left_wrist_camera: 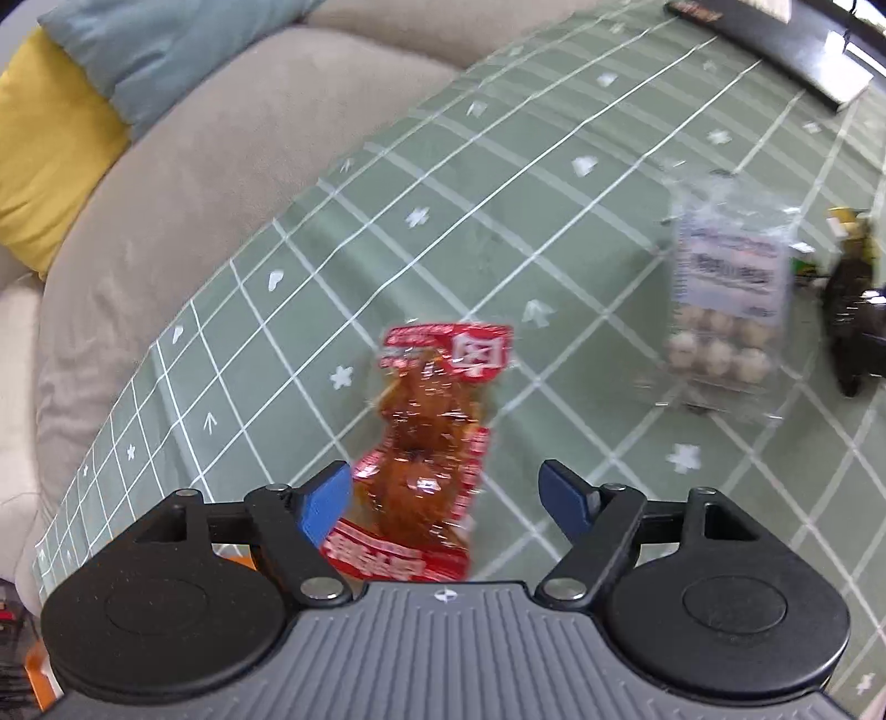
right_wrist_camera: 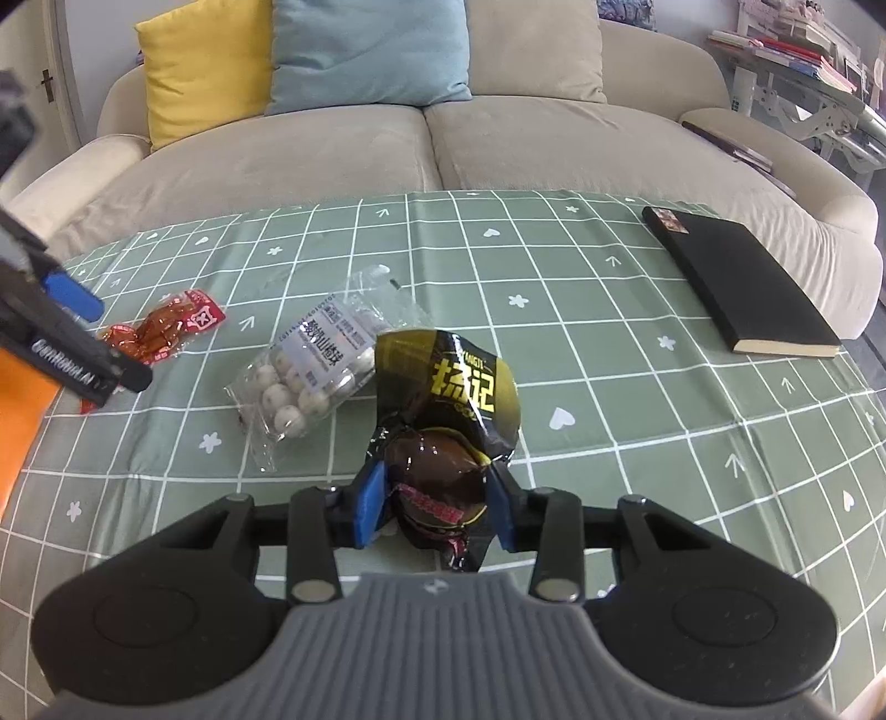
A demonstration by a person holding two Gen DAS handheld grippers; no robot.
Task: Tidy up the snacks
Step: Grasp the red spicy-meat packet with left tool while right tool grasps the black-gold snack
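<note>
A red snack packet (left_wrist_camera: 429, 443) with brown meat lies on the green checked tablecloth (left_wrist_camera: 498, 183), between the spread fingers of my open left gripper (left_wrist_camera: 446, 498). It also shows in the right wrist view (right_wrist_camera: 166, 327), with the left gripper (right_wrist_camera: 72, 332) over it. A clear bag of white balls (left_wrist_camera: 725, 310) lies to the right, seen also in the right wrist view (right_wrist_camera: 315, 365). My right gripper (right_wrist_camera: 437, 504) is shut on a black and yellow snack packet (right_wrist_camera: 448, 410) and holds it above the cloth.
A black book (right_wrist_camera: 742, 282) lies at the table's far right. A beige sofa (right_wrist_camera: 387, 149) with a yellow cushion (right_wrist_camera: 205, 66) and a blue cushion (right_wrist_camera: 371, 50) stands behind the table. An orange object (right_wrist_camera: 22, 421) sits at the left edge.
</note>
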